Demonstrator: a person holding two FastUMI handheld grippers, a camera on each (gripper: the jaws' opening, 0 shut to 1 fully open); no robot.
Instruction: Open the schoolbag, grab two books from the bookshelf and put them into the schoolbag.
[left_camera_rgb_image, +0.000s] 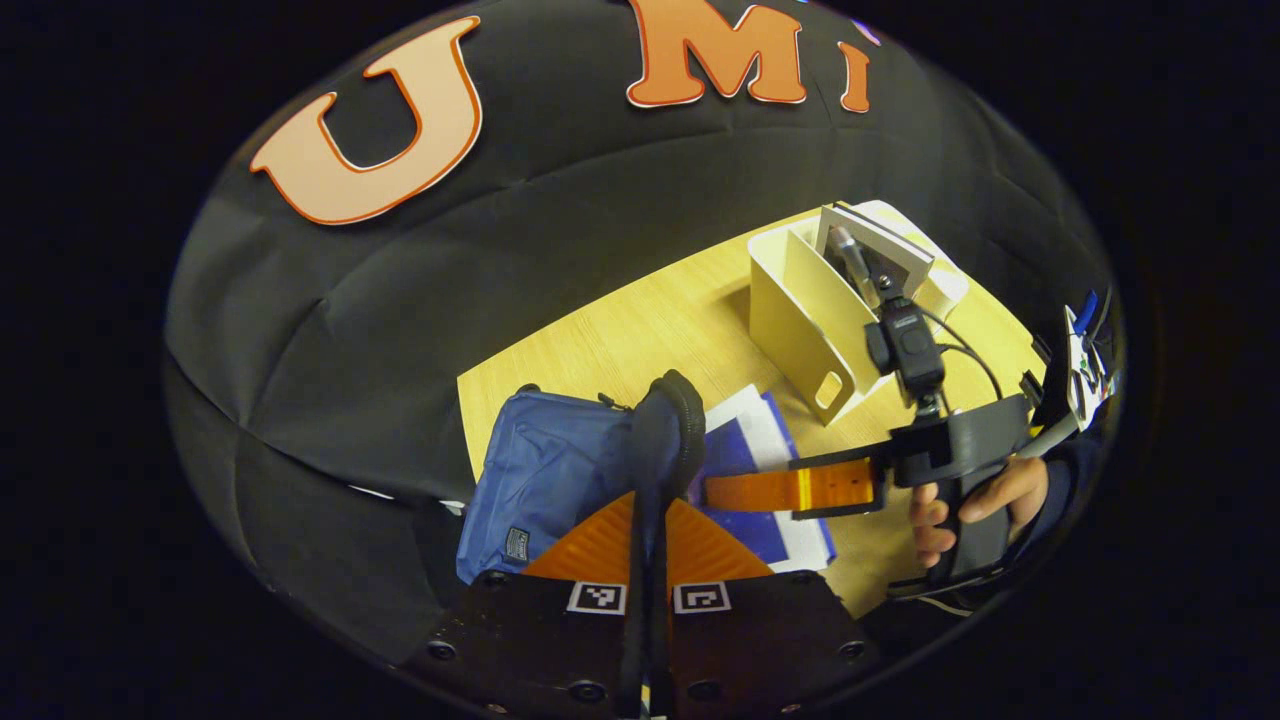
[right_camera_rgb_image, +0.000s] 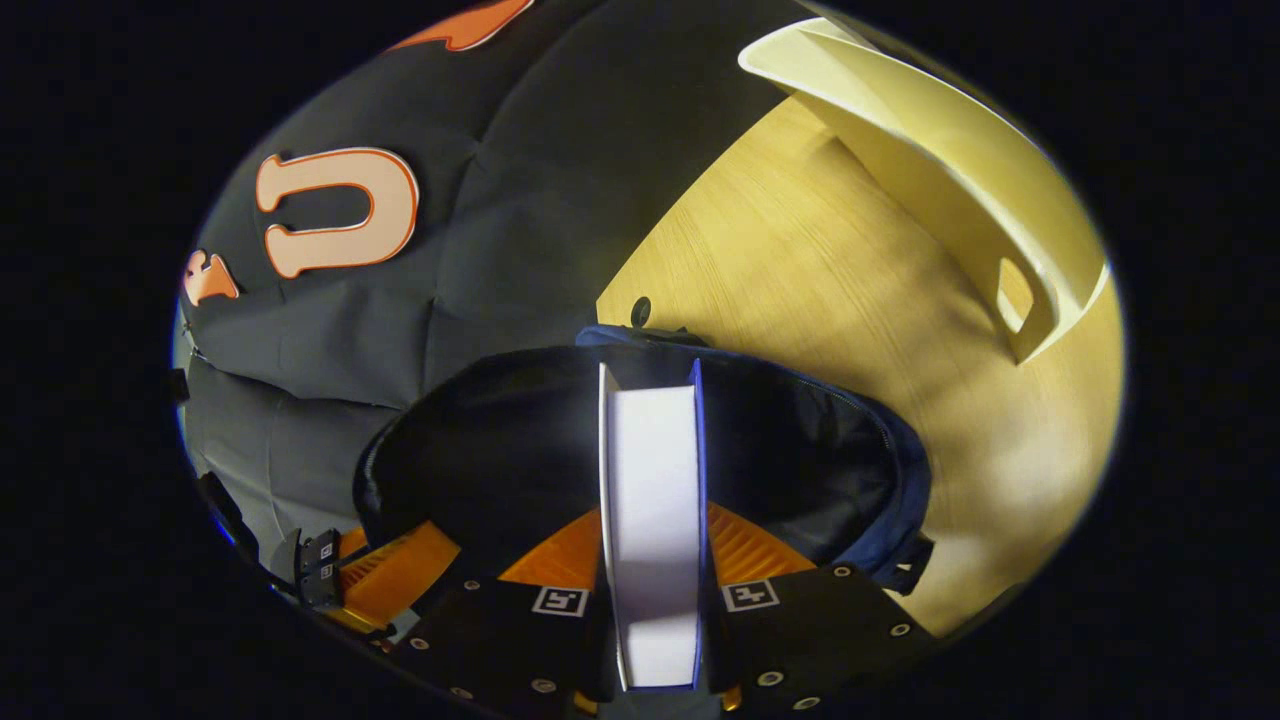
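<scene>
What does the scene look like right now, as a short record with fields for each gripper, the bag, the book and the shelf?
left gripper: fingers shut on the schoolbag's rim, holding the opening
right gripper: fingers shut on a book, held edge-on over the bag's mouth
schoolbag: blue, unzipped, dark inside, on the wooden table
bookshelf: cream, on the table beyond the bag, another book leaning inside

Colours by item, placed from the schoolbag

Schoolbag (right_camera_rgb_image: 880, 470): blue shell, black lining. Book (right_camera_rgb_image: 652, 520) at its mouth: blue cover, white page edges. Bookshelf (left_camera_rgb_image: 800, 320) beyond it: cream. Table (right_camera_rgb_image: 800, 270) beneath: pale wood grain.
</scene>
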